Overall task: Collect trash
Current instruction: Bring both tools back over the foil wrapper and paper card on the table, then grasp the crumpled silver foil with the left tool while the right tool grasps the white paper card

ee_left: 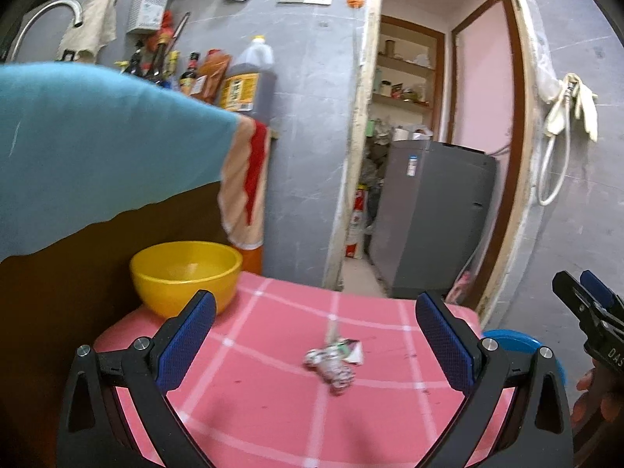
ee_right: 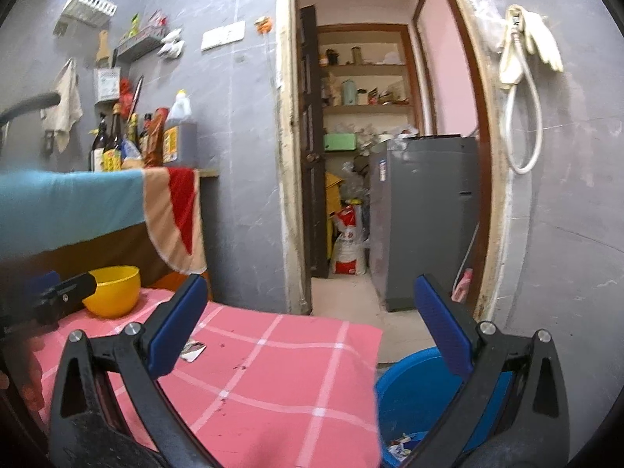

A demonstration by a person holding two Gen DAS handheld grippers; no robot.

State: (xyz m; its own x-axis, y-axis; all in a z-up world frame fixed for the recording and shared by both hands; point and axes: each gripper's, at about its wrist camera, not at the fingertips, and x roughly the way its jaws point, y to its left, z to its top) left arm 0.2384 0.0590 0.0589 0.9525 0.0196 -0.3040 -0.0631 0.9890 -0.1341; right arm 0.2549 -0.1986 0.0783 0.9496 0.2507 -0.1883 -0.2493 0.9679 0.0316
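Right now your left gripper [ee_left: 312, 335] hovers with jaws wide over the crumpled wrapper [ee_left: 333, 358] on the pink checked cloth [ee_left: 249, 401], its long axis running away from you toward the far edge; your right gripper [ee_right: 310, 319] also gapes, empty.

Table ahead, bucket off its right edge

My left gripper [ee_left: 316, 337] hangs over the table [ee_left: 273, 409], the crumpled wrapper [ee_left: 331, 358] lying on it between my fingers; the bowl [ee_left: 186, 275] sits at the far left corner. My right gripper [ee_right: 310, 323] straddles the table's right edge, with the bucket [ee_right: 413, 394] below on the floor, scraps inside, doorway behind.
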